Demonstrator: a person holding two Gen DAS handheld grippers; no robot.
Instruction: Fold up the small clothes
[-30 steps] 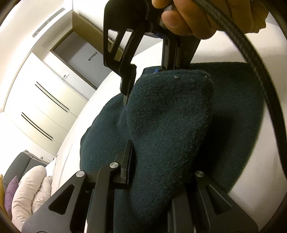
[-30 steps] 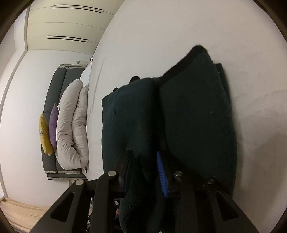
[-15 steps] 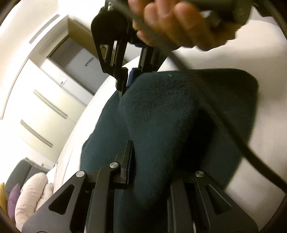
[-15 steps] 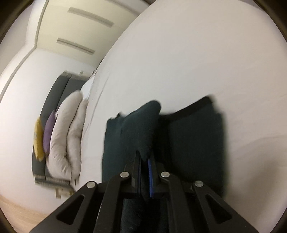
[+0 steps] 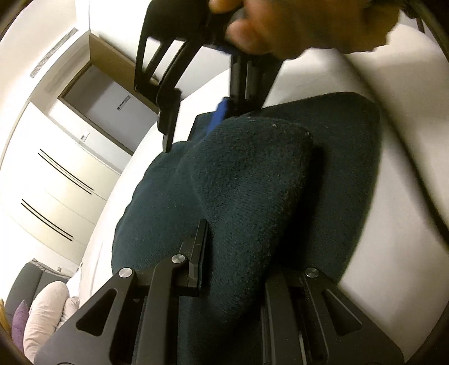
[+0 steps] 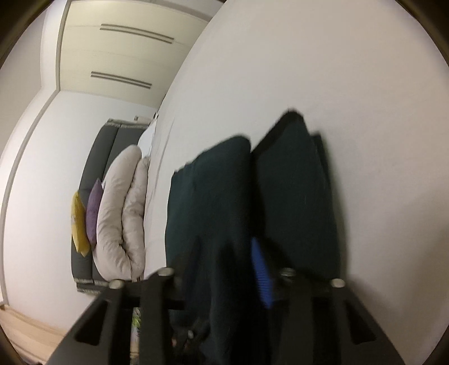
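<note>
A: The right finger of the left gripper (image 5: 233, 269) is covered by the raised fold of the dark green garment (image 5: 252, 191); only its linkage is seen.

B: The hand (image 5: 303, 25) on the right gripper (image 5: 196, 123) is cut off by the top edge.

A: Right wrist view is smeared by motion blur (garment edges, blue pad (image 6: 262, 272)). Contact between pad and cloth cannot be judged there.

B: The label on the far door (image 5: 123, 102) is too small to be read.
</note>
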